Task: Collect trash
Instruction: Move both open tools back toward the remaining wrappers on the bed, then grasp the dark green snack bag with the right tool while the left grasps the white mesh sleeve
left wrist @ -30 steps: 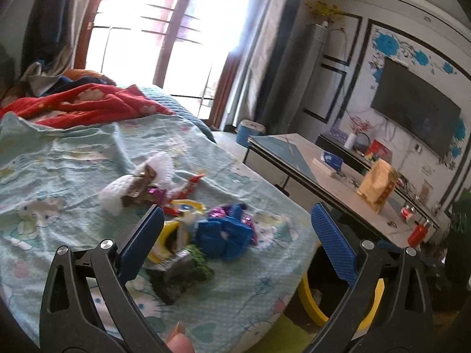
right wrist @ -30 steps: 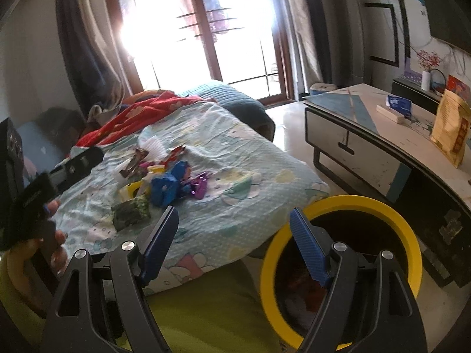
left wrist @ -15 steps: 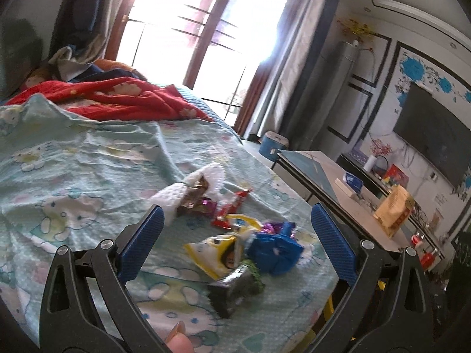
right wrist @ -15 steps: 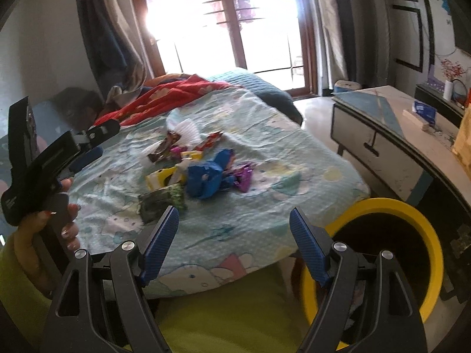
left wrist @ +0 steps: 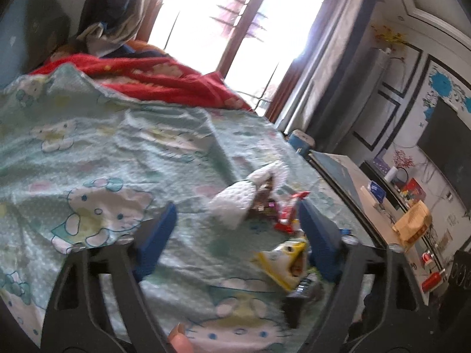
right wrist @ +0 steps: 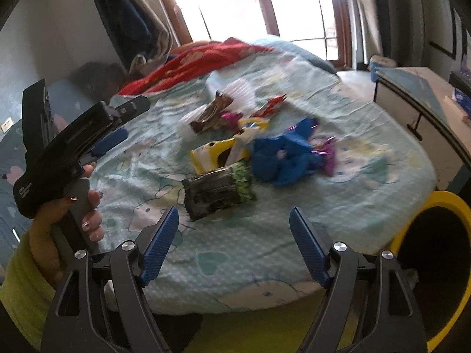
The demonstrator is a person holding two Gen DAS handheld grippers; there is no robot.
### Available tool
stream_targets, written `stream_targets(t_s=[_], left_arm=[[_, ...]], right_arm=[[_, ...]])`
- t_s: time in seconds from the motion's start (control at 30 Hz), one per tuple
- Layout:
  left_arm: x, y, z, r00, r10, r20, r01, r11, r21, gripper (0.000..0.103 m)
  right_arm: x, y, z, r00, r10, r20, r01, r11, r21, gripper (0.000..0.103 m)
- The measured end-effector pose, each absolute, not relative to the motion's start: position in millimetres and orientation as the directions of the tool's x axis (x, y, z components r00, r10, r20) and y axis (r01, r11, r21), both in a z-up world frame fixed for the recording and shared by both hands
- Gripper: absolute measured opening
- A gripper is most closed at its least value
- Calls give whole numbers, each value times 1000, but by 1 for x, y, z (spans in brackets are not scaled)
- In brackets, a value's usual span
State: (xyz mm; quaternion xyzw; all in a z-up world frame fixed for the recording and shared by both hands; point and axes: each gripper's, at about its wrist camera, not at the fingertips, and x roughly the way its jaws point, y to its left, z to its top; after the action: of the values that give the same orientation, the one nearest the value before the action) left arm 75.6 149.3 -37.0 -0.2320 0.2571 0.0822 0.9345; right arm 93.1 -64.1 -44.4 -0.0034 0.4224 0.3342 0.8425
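Wrappers (right wrist: 235, 147) lie uncollected on the bed (right wrist: 294, 229); my right tongs (right wrist: 234, 245) hang released, left tongs (left wrist: 235, 235) closing on nothing (bin (right wrist: 435, 206) near right).

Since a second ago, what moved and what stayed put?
Both tools swung toward the trash pile: the right tool left the yellow bin at the edge and now faces the dark wrapper. The left tool is closing on nothing. The wrappers haven't moved; nothing was picked up.

Bed (right wrist: 294, 235), pale green cartoon sheet. On it: red blanket (right wrist: 200, 58) at far end; clustered dark wrapper (right wrist: 217, 191), yellow packet (right wrist: 212, 154), blue bag (right wrist: 282, 153), white paper (left wrist: 235, 203).
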Motion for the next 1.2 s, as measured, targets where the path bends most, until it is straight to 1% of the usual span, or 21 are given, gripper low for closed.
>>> stream_targets(t_s=[0.1,0.27,0.37,0.47,0.5,0.53,0.63,0.67,0.8,0.87,1.0,1.2], left_arm=[[82,161,-48,843,1,-538,-278,857,-433,59],[103,177,-65,822,-69,-565,-277,818,-503,58],[119,184,-72,811,-119,-573,-272,790,-549,54],[131,189,-78,802,-162,-575,-258,774,-578,53],[135,188,-81,796,-177,-578,-253,770,-585,50],[138,188,-85,791,-191,-581,-249,767,-592,48],[143,187,-95,780,-220,-586,-248,751,-612,39],[142,188,-99,779,-224,-585,-251,744,-619,34],[140,190,-101,785,-240,-572,-243,729,-640,20],[138,188,-101,786,-253,-565,-229,729,-645,16],[128,186,-100,797,-264,-544,-208,725,-656,13],[114,191,-89,826,-235,-512,-203,723,-660,13]], right_arm=[[99,-46,-52,398,554,-731,-576,771,270,75],[107,-21,-58,390,545,-743,-598,763,246,75],[114,-10,-61,397,535,-746,-604,764,226,75],[121,-3,-68,402,515,-757,-597,774,210,75],[123,-2,-71,395,510,-764,-596,775,210,75],[124,-1,-75,387,505,-772,-593,777,210,71],[121,-1,-81,395,493,-775,-594,780,194,68],[121,-1,-81,400,492,-773,-595,781,189,68],[117,-4,-82,411,491,-769,-603,779,175,65],[116,-6,-82,416,491,-766,-599,781,176,63],[114,-9,-82,423,489,-763,-596,784,173,59],[103,-10,-82,451,468,-760,-611,783,119,51]])
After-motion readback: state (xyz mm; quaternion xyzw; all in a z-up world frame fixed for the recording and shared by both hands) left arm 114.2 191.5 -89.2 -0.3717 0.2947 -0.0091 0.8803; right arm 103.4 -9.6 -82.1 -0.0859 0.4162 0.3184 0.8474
